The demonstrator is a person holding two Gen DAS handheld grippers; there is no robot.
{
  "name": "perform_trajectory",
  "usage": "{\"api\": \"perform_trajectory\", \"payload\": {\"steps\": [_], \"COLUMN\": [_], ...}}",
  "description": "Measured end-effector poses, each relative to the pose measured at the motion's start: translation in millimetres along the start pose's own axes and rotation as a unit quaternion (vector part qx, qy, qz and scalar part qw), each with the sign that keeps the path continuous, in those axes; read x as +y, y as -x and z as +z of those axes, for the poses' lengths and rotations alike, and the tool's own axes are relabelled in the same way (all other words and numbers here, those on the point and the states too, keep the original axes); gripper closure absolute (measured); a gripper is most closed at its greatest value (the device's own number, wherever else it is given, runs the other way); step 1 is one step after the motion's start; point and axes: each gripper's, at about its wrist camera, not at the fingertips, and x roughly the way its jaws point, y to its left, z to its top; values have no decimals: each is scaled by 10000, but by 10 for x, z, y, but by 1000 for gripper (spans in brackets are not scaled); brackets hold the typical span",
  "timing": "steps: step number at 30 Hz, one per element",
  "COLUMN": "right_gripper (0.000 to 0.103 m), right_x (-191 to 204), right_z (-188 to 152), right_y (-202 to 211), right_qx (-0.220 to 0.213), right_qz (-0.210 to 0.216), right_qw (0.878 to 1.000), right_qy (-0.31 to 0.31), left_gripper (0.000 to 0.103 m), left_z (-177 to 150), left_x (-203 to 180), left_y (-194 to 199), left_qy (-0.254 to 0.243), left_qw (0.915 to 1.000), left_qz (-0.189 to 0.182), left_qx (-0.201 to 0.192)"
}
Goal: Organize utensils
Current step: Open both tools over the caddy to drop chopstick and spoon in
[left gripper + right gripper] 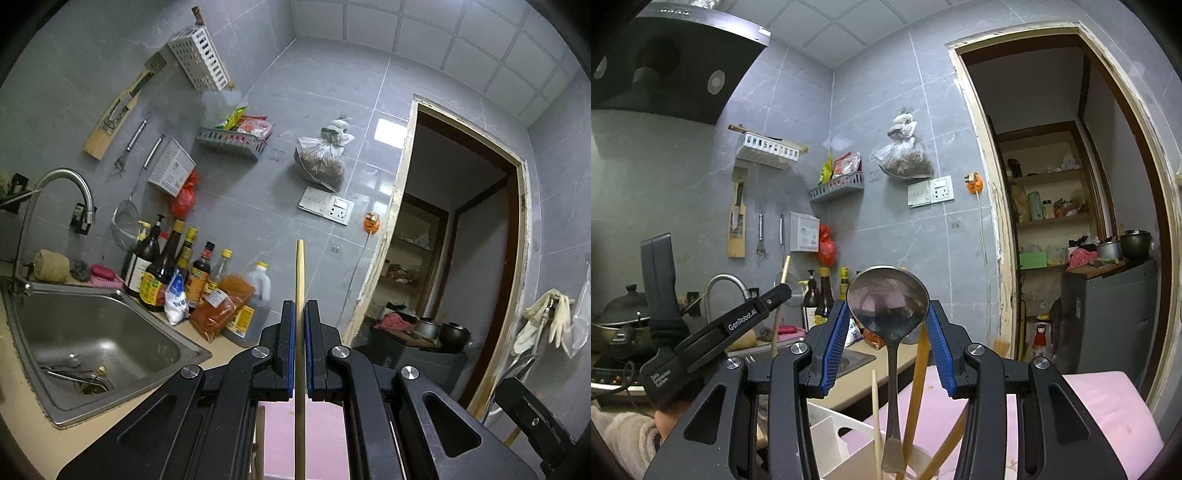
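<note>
My left gripper [300, 306] is shut on a pale bamboo chopstick [300, 273] that stands upright between its blue pads; it also shows in the right wrist view [777, 317], held by the left gripper [783, 288] at the left. My right gripper [887, 314] is open, its jaws on either side of a metal spoon [888, 299] without touching it. The spoon stands bowl up in a white utensil holder [846, 443], together with a pale chopstick [875, 417] and brown chopsticks [918, 376].
A steel sink [92, 332] with a tap lies at the left, sauce bottles [177, 269] behind it on the counter. Wall racks [836, 188] hang on the grey tiles. A pink surface [1100, 413] lies below. A doorway [1063, 206] opens at the right.
</note>
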Motion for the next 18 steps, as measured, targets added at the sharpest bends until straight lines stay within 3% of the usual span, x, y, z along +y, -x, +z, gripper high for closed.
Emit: {"api": "perform_trajectory", "payload": {"steps": [6, 18], "right_gripper": [62, 62], "right_x": [-16, -9], "right_z": [-70, -194], "right_y": [-45, -62], "right_qx": [89, 257], "right_qz": [-58, -85], "right_qw": [9999, 9996], "right_qy": [-61, -37], "left_gripper": [100, 100], "left_z": [-138, -346], "left_x": [-88, -183], "left_y": [70, 245], "left_qy": [-271, -668], "left_qw": [9996, 9968], "left_qz": [9, -162], "left_qx": [-68, 396]}}
